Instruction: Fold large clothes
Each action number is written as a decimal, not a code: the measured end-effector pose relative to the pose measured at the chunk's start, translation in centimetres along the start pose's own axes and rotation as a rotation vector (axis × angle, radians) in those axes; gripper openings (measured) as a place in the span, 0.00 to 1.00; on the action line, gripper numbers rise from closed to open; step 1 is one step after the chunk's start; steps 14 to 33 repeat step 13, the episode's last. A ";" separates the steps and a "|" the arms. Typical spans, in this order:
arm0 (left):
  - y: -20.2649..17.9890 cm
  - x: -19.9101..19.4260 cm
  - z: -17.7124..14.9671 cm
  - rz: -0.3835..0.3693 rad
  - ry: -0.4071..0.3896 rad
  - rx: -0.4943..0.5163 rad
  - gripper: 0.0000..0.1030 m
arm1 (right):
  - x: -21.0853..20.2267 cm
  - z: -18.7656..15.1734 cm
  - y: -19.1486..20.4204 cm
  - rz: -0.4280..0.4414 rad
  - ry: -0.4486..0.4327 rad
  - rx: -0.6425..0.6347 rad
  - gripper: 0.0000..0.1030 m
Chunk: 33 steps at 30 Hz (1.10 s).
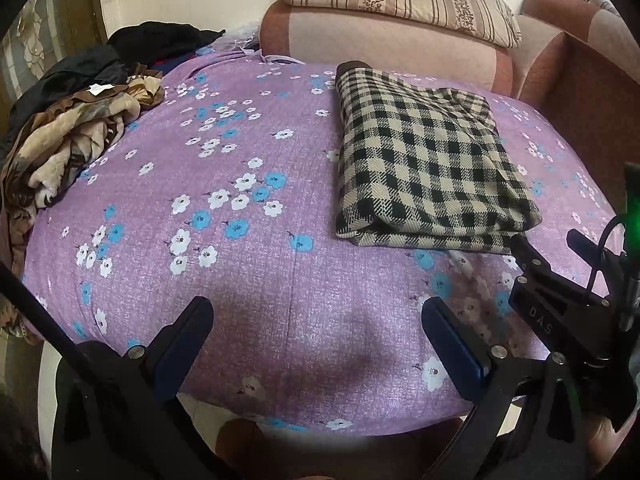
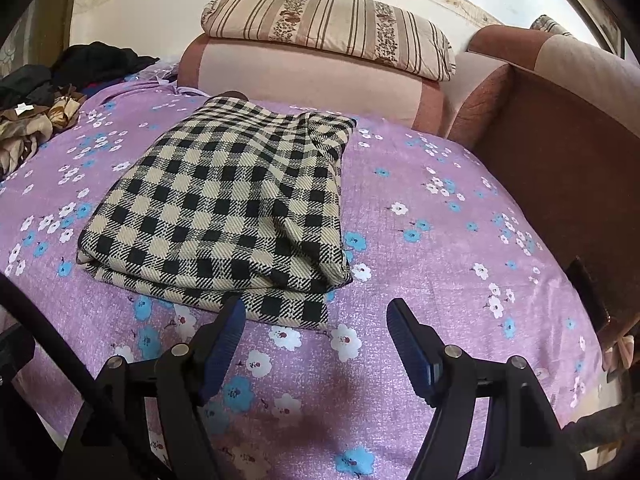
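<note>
A folded checked garment [image 1: 428, 160] lies on the flowered purple bed [image 1: 248, 240]; the left tongs [image 1: 318, 320] gape above bare cover, and the right tongs [image 1: 548, 252] perhaps touch the garment's corner.

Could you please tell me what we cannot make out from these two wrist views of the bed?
- Checked cloth: the inner layers are hidden by its top fold in both views.
- Pile of clothes: cut off by the left edge in both views; single garments cannot be told apart.
- Dark garments at the back: too dark to identify.
- Right hand-held gripper in the left wrist view: its body is cut off by the right edge.
</note>
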<state>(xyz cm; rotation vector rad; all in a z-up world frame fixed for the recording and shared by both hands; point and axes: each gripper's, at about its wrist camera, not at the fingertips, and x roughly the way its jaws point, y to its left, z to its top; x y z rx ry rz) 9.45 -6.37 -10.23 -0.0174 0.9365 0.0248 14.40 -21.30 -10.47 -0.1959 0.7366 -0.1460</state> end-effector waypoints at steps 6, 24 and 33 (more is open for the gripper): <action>0.0 0.1 -0.2 -0.029 0.010 0.000 1.00 | -0.2 -0.1 0.2 0.009 -0.005 -0.004 0.75; 0.4 -0.2 -0.2 -0.006 0.005 -0.021 1.00 | 0.0 0.0 0.5 0.006 -0.003 -0.012 0.77; 0.4 -0.2 -0.2 -0.006 0.005 -0.021 1.00 | 0.0 0.0 0.5 0.006 -0.003 -0.012 0.77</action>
